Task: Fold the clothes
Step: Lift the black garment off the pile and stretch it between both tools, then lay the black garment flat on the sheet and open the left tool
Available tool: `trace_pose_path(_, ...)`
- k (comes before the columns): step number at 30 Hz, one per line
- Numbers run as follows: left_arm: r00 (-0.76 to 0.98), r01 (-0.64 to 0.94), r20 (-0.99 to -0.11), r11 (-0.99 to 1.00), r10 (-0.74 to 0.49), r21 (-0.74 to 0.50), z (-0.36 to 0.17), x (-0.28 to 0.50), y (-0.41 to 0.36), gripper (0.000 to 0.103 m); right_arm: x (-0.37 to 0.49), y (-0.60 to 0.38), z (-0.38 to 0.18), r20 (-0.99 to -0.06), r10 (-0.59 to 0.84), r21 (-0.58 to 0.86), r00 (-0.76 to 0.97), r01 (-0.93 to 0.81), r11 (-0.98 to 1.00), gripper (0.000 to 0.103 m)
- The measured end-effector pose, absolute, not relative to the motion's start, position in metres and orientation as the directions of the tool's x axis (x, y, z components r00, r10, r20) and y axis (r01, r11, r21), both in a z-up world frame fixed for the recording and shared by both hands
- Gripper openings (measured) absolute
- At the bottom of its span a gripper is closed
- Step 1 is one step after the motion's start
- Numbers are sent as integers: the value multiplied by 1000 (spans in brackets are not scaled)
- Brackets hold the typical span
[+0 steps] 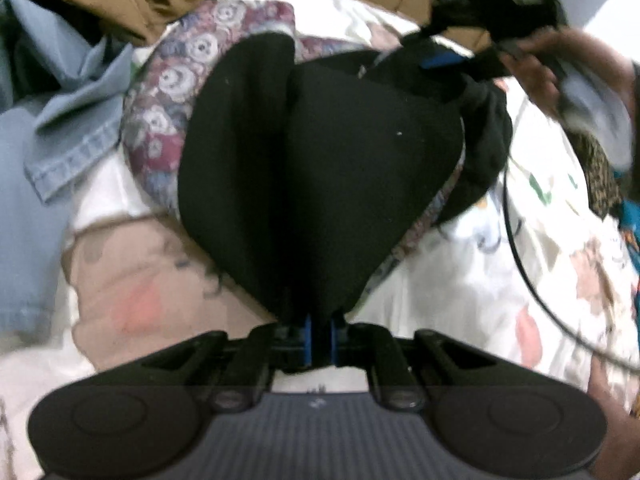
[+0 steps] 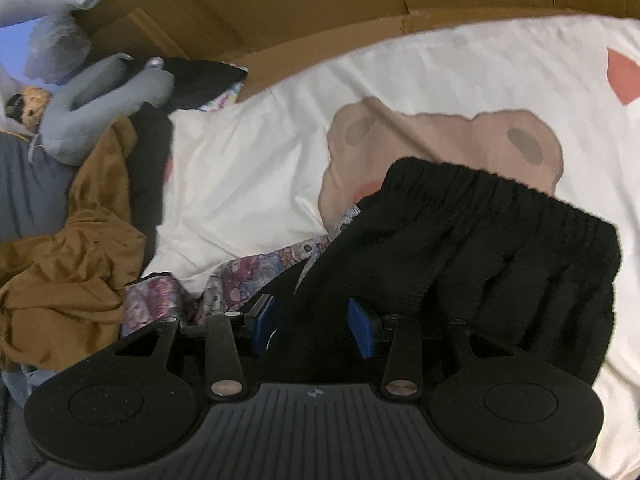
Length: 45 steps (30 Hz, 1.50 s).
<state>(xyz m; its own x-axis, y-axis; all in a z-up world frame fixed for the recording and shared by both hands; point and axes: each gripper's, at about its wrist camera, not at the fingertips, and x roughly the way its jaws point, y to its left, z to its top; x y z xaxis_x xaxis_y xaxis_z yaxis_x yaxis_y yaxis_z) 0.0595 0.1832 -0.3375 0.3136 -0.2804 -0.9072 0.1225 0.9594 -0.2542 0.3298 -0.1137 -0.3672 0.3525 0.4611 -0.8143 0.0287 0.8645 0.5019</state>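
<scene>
A black garment (image 1: 320,160) hangs stretched between my two grippers over the bed. My left gripper (image 1: 320,332) is shut on one edge of it, its blue pads almost together with the cloth pinched between them. In the right wrist view the black garment (image 2: 480,232) shows a gathered elastic waistband. My right gripper (image 2: 312,320) is shut on a thick bunch of it that fills the gap between the blue pads. The left wrist view shows the right gripper (image 1: 452,56) at the top right, held by a hand (image 1: 552,72). A floral garment (image 1: 172,92) lies under the black one.
The white bed sheet (image 2: 260,160) carries a bear print. A brown garment (image 2: 68,272) and a light-blue denim piece (image 1: 72,128) are heaped at the left. Cardboard (image 2: 320,8) borders the far side. A grey soft toy (image 2: 100,100) lies at the back left. A black cable (image 1: 520,264) crosses the sheet.
</scene>
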Motion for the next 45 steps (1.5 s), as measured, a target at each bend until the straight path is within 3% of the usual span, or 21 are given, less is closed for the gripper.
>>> trace_pose_path(5,297,105,-911,958,-286,-267,-335,49,192,9,341,-111,-390,-845,426,481,325,112,869,41)
trace_pose_path(7,305,100,-905,955,-296,-279,-330,48,196,9,344,-112,-396,-862,400,456,311,132,880,3)
trace_pose_path(9,320,100,-898,954,-301,-284,-322,47,200,10,344,-113,-396,-861,403,456,311,117,882,0)
trace_pose_path(30,530,73,-784,938,-324,-339,-271,87,192,17,277,-219,-327,-830,372,464,416,143,874,0)
trace_pose_path(33,532,94,-776,935,-338,-342,-268,94,184,25,262,-247,-324,-841,338,444,423,182,877,0)
trace_pose_path(35,530,114,-773,932,-349,-343,-268,99,175,43,254,-263,-322,-849,314,426,425,199,883,0)
trace_pose_path(37,532,132,-767,930,-358,-342,-267,101,167,50,246,-279,-319,-855,291,410,429,216,886,0)
trace_pose_path(45,508,168,-770,921,-386,-351,-264,106,142,52,206,-344,-307,-869,191,363,457,326,873,0)
